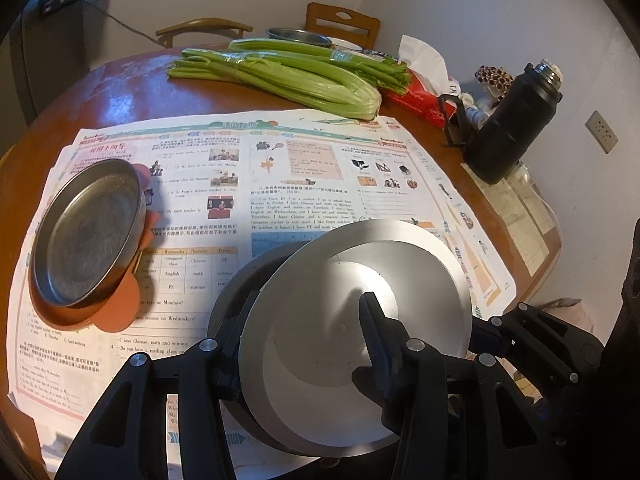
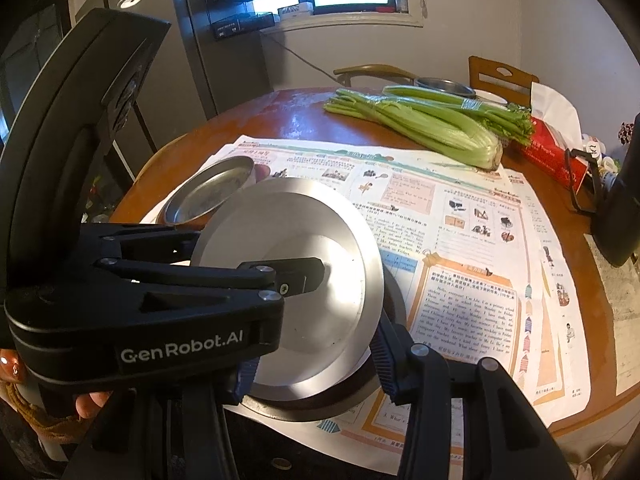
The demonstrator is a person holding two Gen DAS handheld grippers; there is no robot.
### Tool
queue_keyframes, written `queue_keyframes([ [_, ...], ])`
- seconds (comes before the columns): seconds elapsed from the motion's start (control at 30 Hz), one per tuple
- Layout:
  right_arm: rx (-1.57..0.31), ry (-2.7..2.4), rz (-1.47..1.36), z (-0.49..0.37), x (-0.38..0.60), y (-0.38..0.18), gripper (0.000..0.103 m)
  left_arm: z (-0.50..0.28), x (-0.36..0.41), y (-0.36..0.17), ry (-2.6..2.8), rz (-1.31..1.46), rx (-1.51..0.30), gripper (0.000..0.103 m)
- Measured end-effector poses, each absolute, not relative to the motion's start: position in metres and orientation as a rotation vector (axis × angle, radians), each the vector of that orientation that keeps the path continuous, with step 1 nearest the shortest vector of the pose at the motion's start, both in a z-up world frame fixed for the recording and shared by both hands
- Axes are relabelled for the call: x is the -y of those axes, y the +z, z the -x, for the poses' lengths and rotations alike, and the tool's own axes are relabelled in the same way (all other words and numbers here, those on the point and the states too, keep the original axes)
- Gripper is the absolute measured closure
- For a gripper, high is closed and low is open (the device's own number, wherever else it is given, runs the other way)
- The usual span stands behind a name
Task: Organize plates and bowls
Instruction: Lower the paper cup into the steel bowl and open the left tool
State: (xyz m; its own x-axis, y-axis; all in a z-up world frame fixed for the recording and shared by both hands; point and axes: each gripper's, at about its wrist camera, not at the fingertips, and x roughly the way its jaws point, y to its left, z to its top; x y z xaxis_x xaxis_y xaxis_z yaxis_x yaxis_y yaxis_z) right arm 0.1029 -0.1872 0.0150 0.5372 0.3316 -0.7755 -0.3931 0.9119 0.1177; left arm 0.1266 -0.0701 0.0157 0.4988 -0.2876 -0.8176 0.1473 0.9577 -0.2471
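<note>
A round steel plate [image 1: 352,320] [image 2: 288,264] hangs tilted over a darker grey pan [image 1: 240,276] [image 2: 352,392] that rests on the newspaper. My left gripper [image 1: 312,300] is shut on the plate's near rim, one finger inside the plate and one beneath it. In the right wrist view it reaches in from the left. My right gripper [image 2: 312,352] is shut on the plate's other edge, its ribbed pads [image 2: 384,352] against the rim. A smaller steel dish [image 1: 88,232] [image 2: 208,196] lies on an orange plate [image 1: 120,312] at the left.
Newspaper [image 1: 280,184] covers the middle of the round wooden table [image 1: 120,92]. Celery [image 1: 288,76], a steel bowl [image 1: 298,36], a red tissue pack [image 1: 420,100] and a black flask [image 1: 512,120] stand at the far side and right. Chairs stand behind, and the wall is on the right.
</note>
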Motion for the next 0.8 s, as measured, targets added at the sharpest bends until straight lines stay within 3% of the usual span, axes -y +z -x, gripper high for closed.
queue_keyframes([
  [0.8,-0.929,0.405,0.095,-0.108,0.181,0.001,0.055,-0.129,0.065,0.006,-0.194,0.108,-1.001,0.053],
])
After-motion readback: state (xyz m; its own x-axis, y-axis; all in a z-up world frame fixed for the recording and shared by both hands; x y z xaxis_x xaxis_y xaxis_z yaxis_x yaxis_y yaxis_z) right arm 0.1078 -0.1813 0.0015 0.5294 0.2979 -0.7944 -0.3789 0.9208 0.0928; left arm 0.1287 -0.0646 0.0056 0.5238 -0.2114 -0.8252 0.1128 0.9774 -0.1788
